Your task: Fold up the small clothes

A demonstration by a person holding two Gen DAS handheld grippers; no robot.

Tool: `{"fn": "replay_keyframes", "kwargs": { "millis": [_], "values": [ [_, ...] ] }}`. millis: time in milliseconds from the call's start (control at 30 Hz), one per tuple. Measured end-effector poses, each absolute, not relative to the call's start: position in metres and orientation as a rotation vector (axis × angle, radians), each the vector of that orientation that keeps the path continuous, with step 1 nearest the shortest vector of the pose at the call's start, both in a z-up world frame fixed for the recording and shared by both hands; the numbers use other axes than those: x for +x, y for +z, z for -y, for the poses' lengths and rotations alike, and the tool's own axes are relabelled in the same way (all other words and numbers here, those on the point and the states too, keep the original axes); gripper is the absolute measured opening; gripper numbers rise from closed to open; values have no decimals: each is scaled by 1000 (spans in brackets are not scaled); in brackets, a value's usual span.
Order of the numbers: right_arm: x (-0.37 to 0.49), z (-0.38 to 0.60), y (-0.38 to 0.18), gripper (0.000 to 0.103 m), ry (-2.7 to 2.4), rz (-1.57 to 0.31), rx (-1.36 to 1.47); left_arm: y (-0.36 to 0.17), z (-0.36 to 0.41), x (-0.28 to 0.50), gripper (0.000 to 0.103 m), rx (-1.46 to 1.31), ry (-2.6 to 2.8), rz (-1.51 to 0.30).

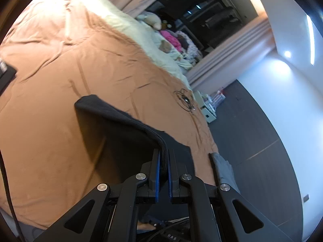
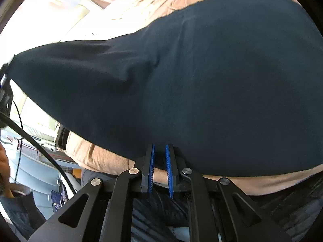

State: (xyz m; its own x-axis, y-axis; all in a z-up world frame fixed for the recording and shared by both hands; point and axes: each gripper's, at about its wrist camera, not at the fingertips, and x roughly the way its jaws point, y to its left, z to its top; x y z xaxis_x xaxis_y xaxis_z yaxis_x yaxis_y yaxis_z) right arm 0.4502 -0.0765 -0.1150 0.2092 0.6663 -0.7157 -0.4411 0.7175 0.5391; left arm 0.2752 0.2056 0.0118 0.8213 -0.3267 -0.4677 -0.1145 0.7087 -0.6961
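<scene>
A wide bed under a rust-brown, creased cotton cover (image 1: 60, 64) carries the work. Across it spreads the dark navy, soft knit garment (image 2: 201, 84), partly lifted, so the fold looks begun but far from finished: an edge is raised, nothing lies squared or stacked yet. The left hand-held gripper (image 1: 164, 157) is clamped on a thick doubled hem, the cloth trailing toward ten o'clock. The right hand-held gripper (image 2: 159, 151) pinches the near edge, the fabric billowing out toward twelve o'clock.
</scene>
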Motion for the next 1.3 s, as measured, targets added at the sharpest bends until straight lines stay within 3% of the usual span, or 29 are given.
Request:
{"fn": "replay_keyframes", "kwargs": {
  "millis": [333, 400, 467, 533, 1167, 1233, 1300],
  "values": [
    [473, 140, -88, 10, 760, -1020, 252, 38, -140, 321, 6, -710, -212, -642],
    [470, 150, -83, 21, 747, -1003, 257, 39, -124, 329, 6, -691, -229, -657],
    [469, 172, -78, 50, 739, -968, 276, 37, -107, 336, 6, -674, -251, -675],
    [470, 189, -73, 57, 720, -935, 289, 36, -89, 345, 6, -654, -273, -695],
    [451, 306, -67, 57, 565, -882, 406, -17, 61, 404, 6, -570, -510, -888],
    [447, 315, -64, 57, 548, -889, 406, -29, 74, 409, 9, -570, -533, -928],
    [445, 318, -62, 57, 531, -897, 397, -42, 81, 413, 22, -569, -538, -979]
  ]
}}
